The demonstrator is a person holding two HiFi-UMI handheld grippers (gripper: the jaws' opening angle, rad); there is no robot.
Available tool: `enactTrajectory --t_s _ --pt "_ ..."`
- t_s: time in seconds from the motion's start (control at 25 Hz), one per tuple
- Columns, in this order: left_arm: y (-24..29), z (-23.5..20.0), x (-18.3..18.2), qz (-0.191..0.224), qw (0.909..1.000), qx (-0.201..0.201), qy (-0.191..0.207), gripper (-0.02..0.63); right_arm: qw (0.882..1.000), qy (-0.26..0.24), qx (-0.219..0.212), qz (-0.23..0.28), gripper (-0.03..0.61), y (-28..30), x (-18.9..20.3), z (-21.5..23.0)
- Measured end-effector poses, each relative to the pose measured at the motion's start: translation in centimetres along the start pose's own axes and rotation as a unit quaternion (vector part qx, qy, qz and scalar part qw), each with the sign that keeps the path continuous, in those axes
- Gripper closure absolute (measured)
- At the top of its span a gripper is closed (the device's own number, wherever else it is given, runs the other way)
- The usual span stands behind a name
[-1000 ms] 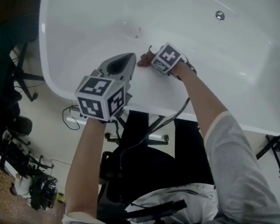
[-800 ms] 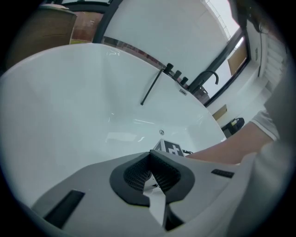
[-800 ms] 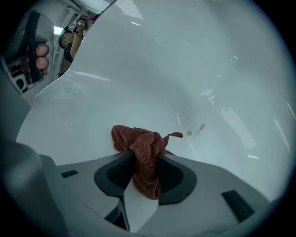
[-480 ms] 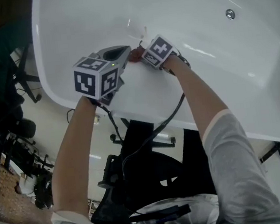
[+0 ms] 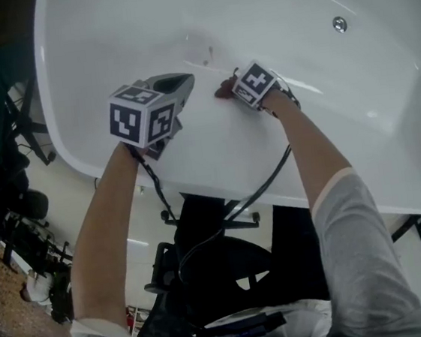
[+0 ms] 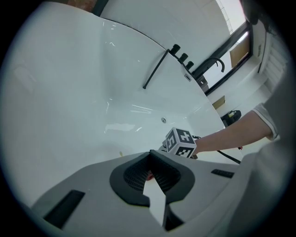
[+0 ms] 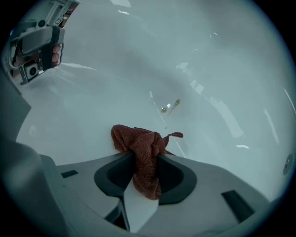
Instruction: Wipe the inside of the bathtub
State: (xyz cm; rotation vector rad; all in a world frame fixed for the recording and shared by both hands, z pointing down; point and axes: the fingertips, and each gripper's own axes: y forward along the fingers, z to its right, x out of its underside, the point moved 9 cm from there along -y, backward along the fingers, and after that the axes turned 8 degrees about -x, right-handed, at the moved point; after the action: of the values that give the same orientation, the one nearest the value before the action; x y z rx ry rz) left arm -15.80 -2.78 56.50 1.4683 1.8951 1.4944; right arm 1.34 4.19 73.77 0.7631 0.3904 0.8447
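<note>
The white bathtub (image 5: 305,2) fills the top of the head view. My right gripper (image 5: 228,88) is inside it, shut on a red-brown cloth (image 5: 222,90) that rests against the tub's near wall. In the right gripper view the cloth (image 7: 144,152) bunches out between the jaws onto the tub wall (image 7: 217,69), just below small yellowish spots (image 7: 170,106). My left gripper (image 5: 182,82) hangs over the near wall, left of the right one, shut and empty. In the left gripper view its jaws (image 6: 150,156) meet over the tub (image 6: 69,92).
A round metal fitting (image 5: 340,24) sits farther along the tub. Black taps (image 6: 181,54) and a rod stand on the far rim. Below the tub's rim are an office chair (image 5: 221,257), a cable (image 5: 261,184) and clutter on the floor at left.
The right gripper slid the cloth left along the tub wall, then back to the right. The left gripper stayed shut beside it, shifting slightly.
</note>
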Motion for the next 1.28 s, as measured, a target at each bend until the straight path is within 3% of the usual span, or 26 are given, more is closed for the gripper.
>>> enactTrajectory --t_s 0.32,0.52,0.8,0.92,1.16,1.28 --pt "2.2 -1.7 0.3 -0.015 0.9996 0.008 0.023 0.606 0.997 -0.011 -0.04 0.071 0.443 3.9 -7.8 -1.6" --pt "2.6 -3.3 0.8 -0.02 0.9997 0.007 0.011 0.606 0.996 -0.003 -0.042 0.075 0.442 4.0 -7.3 -0.7" --pt "3.2 -4.0 0.7 -0.018 0.9997 0.013 0.006 0.606 0.998 0.058 0.021 0.017 0.442 3.3 -0.7 4.0" --pt "3.5 -4.0 0.5 -0.014 0.9998 0.016 0.007 0.606 0.997 0.069 0.035 0.004 0.442 3.6 0.2 5.1" --pt "4.4 -4.2 0.8 -0.013 0.9998 0.012 0.007 0.606 0.998 0.018 0.054 0.003 0.443 5.4 -4.8 4.2" --pt "4.7 -4.4 1.3 -0.018 0.9996 0.013 0.014 0.606 0.999 -0.01 0.039 -0.01 0.443 7.0 -7.5 3.8"
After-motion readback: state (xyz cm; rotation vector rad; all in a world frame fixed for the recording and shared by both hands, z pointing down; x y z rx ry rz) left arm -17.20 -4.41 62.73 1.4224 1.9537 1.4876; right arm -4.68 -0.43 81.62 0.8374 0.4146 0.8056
